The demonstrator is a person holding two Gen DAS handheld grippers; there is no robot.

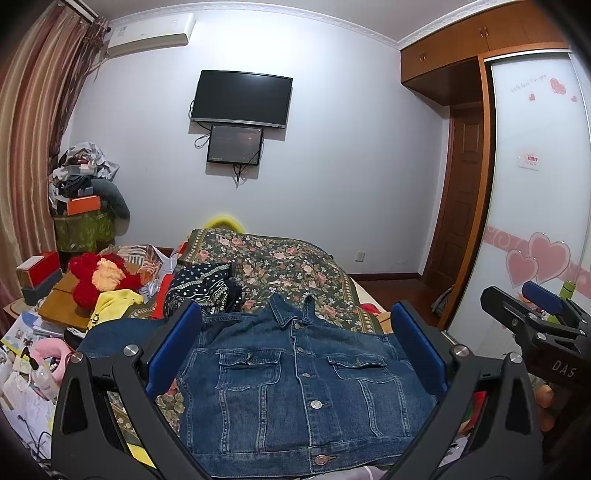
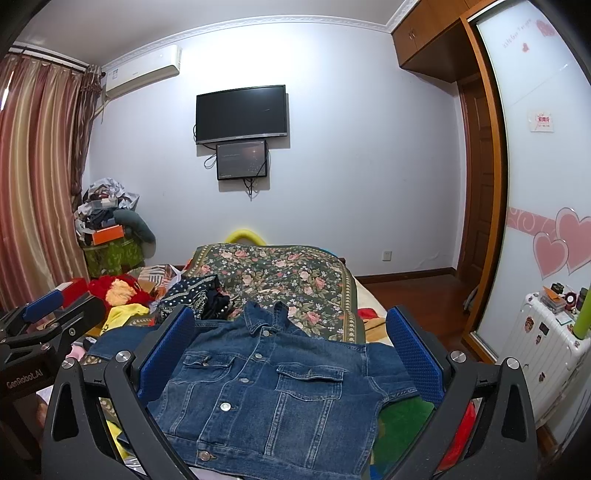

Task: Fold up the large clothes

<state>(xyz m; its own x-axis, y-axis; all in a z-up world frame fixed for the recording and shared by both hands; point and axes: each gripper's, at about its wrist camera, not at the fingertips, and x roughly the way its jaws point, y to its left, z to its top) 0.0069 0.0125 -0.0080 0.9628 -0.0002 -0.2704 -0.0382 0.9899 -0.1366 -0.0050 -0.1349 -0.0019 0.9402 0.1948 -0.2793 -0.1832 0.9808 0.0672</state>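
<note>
Denim jacket (image 1: 295, 387) lies flat on bed (image 1: 343, 291); floral blanket (image 1: 280, 266) beyond.

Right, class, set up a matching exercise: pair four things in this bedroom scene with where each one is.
Things:
1. denim jacket
2. television
3. air conditioner
4. white suitcase

Places:
A. high on the wall beside the curtain
B. against the heart-patterned wardrobe door
C. spread buttoned on the bed
D. mounted mid-wall above a smaller screen

Pairs: 1-C, 2-D, 3-A, 4-B
</note>
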